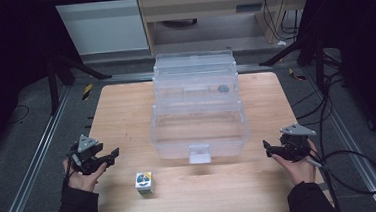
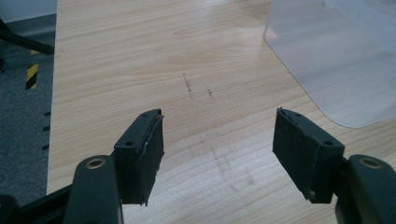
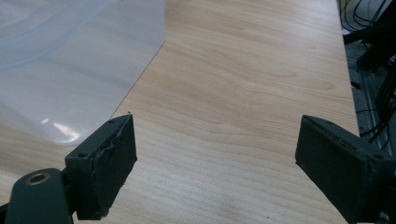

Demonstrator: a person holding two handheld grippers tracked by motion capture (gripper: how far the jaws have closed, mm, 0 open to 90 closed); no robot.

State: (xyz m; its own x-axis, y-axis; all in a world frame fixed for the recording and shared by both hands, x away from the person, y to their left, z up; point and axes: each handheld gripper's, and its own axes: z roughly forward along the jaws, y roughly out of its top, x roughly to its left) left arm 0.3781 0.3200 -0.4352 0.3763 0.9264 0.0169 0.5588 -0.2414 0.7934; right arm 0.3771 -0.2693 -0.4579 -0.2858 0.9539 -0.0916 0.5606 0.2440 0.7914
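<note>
Left tongs (image 1: 110,155) sit at the 8 o'clock side of the bench (image 1: 121,110), held in the person's left hand (image 1: 83,177), jaws spread wide with nothing between them; in the left gripper view the left tongs (image 2: 218,154) show bare wood grain in the gap, with both pads (image 2: 299,144) clear of any object. Right tongs (image 1: 268,148) sit at the 4 o'clock side, held in the right hand (image 1: 300,166), jaws likewise spread wide and gripping nothing; in the right gripper view the right tongs (image 3: 215,163) frame bare bench (image 3: 243,84) surface. A small white carton (image 1: 144,183) with a blue and yellow printed top stands upright near the front edge at about 7 o'clock, to the right of the left tongs and apart from them, not touched by either tool. A clear plastic tiered storage box (image 1: 197,105) stands open at the bench centre, its trays stepped back toward 12 o'clock and a latch tab at its front wall; a small dark round item (image 1: 223,89) lies in an upper tray. One corner of the clear box (image 2: 336,60) appears at 2 o'clock ahead of the left tongs, and another corner of the box (image 3: 70,70) at 10 o'clock ahead of the right tongs; neither tool touches it.
</note>
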